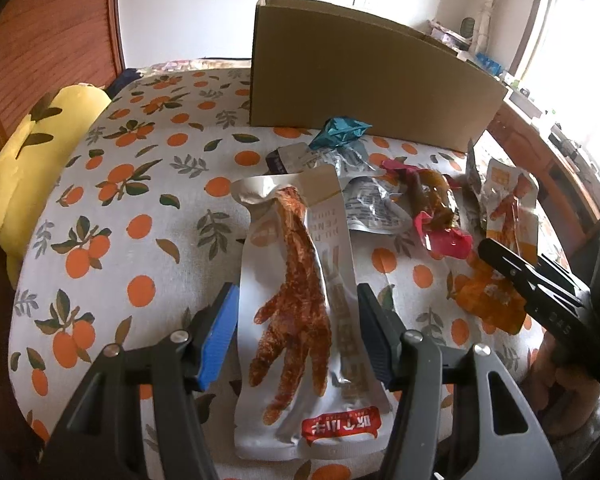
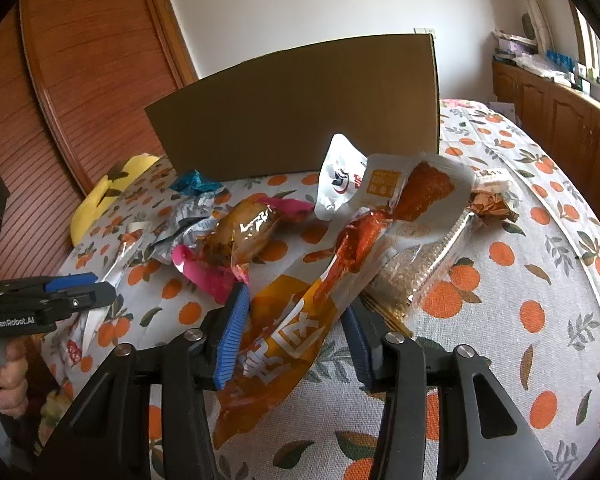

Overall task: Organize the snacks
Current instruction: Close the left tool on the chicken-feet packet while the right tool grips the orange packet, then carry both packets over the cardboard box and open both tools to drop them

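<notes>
We hold the left gripper (image 1: 298, 334) pinching the white foil chicken-foot packet (image 1: 300, 300), long axis running away toward the brown cardboard box (image 1: 363, 80); the right gripper (image 2: 296, 332) pinches the orange drumstick pouch (image 2: 300, 320) likewise.

Two close downward wrist views; shared cardboard box (image 1: 363, 80).

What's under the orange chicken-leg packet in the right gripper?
The orange packet overlaps a clear packet of pale grains, whose near end it covers, and the orange-print tablecloth. The right gripper brackets it. Anything beneath its middle is hidden.
</notes>
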A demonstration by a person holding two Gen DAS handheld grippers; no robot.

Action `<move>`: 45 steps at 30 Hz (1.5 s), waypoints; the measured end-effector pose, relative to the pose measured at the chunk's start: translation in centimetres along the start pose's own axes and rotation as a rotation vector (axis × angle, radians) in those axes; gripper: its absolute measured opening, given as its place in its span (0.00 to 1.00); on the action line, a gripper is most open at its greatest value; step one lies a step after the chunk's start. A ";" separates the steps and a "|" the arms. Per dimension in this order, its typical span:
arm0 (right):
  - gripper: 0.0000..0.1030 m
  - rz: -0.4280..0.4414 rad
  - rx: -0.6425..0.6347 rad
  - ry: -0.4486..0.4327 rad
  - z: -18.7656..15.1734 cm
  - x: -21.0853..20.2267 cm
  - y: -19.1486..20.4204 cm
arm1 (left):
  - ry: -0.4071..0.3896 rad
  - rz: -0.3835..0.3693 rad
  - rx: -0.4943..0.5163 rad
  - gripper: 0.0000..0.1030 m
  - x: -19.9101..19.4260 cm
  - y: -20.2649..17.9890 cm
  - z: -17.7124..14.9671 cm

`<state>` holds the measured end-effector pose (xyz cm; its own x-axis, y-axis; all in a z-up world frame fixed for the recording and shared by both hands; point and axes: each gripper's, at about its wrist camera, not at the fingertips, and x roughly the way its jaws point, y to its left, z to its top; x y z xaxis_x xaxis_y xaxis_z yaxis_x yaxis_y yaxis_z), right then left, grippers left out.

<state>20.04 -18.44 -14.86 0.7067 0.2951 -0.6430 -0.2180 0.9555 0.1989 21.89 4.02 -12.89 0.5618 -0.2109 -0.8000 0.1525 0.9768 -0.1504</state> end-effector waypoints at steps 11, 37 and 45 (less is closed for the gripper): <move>0.32 0.015 -0.014 -0.024 0.2 -1.5 -0.2 | -0.081 -0.026 0.002 0.56 -2.5 -0.1 -0.2; 0.26 0.074 -0.134 -0.165 10.8 -4.8 -0.9 | -0.345 -0.134 0.103 0.57 -6.3 -3.9 12.0; 0.26 0.126 -0.159 -0.170 17.1 -1.7 -1.5 | -0.352 -0.165 0.118 0.57 -3.2 -4.0 19.0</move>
<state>30.67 -20.40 -1.46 0.7670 0.4206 -0.4846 -0.4054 0.9030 0.1421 34.94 0.03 1.29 0.7628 -0.3847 -0.5197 0.3450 0.9219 -0.1760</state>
